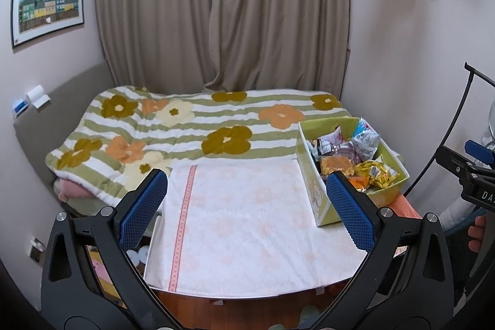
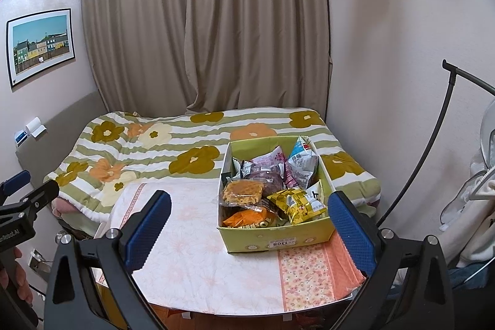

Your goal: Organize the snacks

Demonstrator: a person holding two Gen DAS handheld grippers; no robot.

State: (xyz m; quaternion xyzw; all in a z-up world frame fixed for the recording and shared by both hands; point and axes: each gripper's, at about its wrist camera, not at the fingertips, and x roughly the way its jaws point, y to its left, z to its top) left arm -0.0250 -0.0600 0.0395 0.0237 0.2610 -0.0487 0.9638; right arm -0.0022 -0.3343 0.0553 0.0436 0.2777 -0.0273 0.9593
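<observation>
A green cardboard box (image 2: 278, 238) stands on the cloth-covered table (image 2: 201, 252), at its right side. It holds several snack packets: a waffle pack (image 2: 243, 190), a yellow packet (image 2: 297, 203), an orange packet (image 2: 247, 217), a blue-white bag (image 2: 301, 161). The box also shows in the left wrist view (image 1: 312, 175). My left gripper (image 1: 247, 212) is open and empty above the table's near middle. My right gripper (image 2: 247, 234) is open and empty, just in front of the box.
A bed with a flowered striped quilt (image 2: 185, 150) lies behind the table. Beige curtains (image 2: 216, 36) hang at the back. A black stand (image 2: 433, 144) and a fan are at the right. The table's front edge is near me.
</observation>
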